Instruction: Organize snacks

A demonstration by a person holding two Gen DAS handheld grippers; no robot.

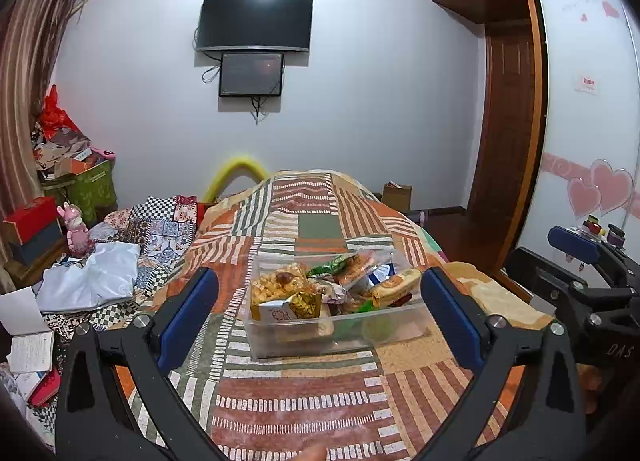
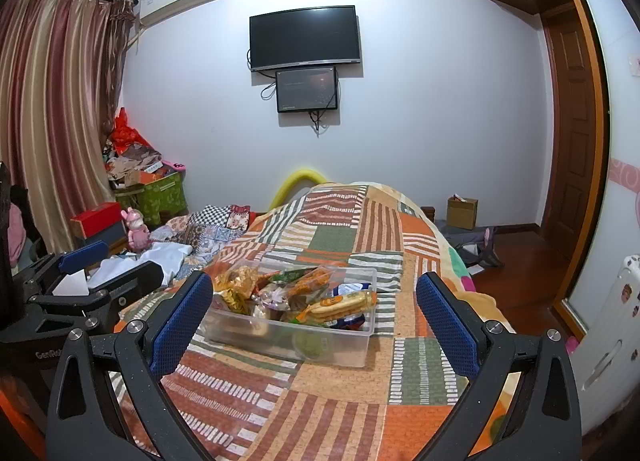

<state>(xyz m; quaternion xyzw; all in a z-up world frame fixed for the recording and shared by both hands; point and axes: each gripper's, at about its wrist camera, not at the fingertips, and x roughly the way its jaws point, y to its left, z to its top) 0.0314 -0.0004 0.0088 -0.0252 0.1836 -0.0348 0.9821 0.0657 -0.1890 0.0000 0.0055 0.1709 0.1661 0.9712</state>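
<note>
Snacks (image 1: 320, 289) piled in a clear tub (image 1: 332, 337), set on a patchwork blanket (image 1: 296, 401) covering the bed. Packets heaped above the rim: a yellow bag at left, a green wrapper at the back, a long biscuit pack (image 1: 394, 283) at right. Left tool (image 1: 320, 313) wide open, empty, blue pads either side of the tub and short of it. Right tool (image 2: 314, 313) likewise spread and empty, framing the same tub (image 2: 340, 349) from a little further right. Bare blanket all round the tub, most in front. Beyond the bed: white wall, dark TV (image 1: 256, 21) with a smaller screen (image 1: 251, 74) under it, air conditioner high at left, striped curtain, stacked boxes and a pink toy (image 1: 76, 229) in the corner, loose cloth and paper along the bed's left side. Right of the bed, open wood floor, a cardboard box (image 2: 462, 213) by the wall, a brown door. Seen from the left wrist only: notebooks at lower left, the right tool at the right edge, heart stickers on a wardrobe panel. Seen from the right wrist only: the left tool at the left edge, more curtain, a white radiator at lower right.
</note>
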